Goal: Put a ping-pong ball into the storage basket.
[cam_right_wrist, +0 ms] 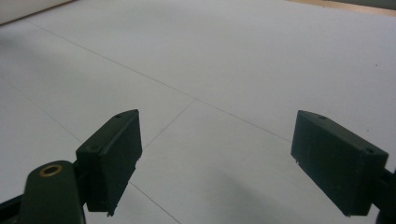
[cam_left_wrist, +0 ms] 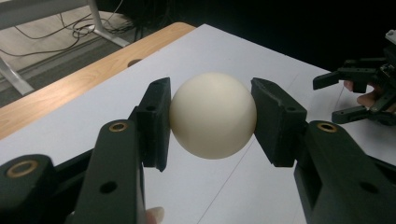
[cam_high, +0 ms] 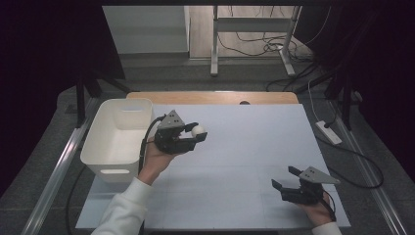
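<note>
Your left tongs (cam_high: 195,136) are pinching the ball (cam_left_wrist: 213,120) by its sides; loosening risks it rolling off the table (cam_high: 244,161). Right tongs (cam_high: 286,178) are gaping, idle.

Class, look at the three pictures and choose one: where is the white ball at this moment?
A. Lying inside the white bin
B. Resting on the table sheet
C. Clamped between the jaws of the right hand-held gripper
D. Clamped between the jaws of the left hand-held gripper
D: the white ball sits pinched between both jaws of the left hand-held gripper, while the right hand-held gripper is open with nothing between its jaws.
</note>
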Demonstrator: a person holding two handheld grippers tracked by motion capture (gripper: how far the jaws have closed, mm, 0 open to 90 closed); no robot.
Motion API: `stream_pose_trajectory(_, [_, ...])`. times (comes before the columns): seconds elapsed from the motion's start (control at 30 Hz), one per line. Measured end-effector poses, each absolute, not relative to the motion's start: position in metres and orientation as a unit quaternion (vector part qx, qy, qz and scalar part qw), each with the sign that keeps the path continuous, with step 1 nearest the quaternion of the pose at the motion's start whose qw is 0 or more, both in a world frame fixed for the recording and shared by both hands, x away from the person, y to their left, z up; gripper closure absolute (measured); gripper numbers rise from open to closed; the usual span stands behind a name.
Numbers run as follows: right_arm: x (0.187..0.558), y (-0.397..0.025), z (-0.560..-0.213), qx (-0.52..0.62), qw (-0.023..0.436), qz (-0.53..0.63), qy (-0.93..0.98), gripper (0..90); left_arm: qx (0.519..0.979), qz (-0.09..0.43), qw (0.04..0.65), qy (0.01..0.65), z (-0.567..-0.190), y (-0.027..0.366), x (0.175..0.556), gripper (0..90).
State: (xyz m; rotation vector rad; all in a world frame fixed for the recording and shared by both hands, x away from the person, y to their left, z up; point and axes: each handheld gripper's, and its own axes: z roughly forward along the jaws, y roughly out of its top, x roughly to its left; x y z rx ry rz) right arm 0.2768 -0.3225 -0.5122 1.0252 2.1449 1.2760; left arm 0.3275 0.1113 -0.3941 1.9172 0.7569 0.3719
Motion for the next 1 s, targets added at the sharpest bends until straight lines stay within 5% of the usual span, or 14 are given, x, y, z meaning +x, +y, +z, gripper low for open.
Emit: stream_pose_trajectory(1.0, [0.277, -0.322, -0.513, 0.369, 0.220, 0.461, 0.776, 16.4, 0.763, 0.188, 0.503, 0.360, -0.384, 0.149, 0.333, 50.9])
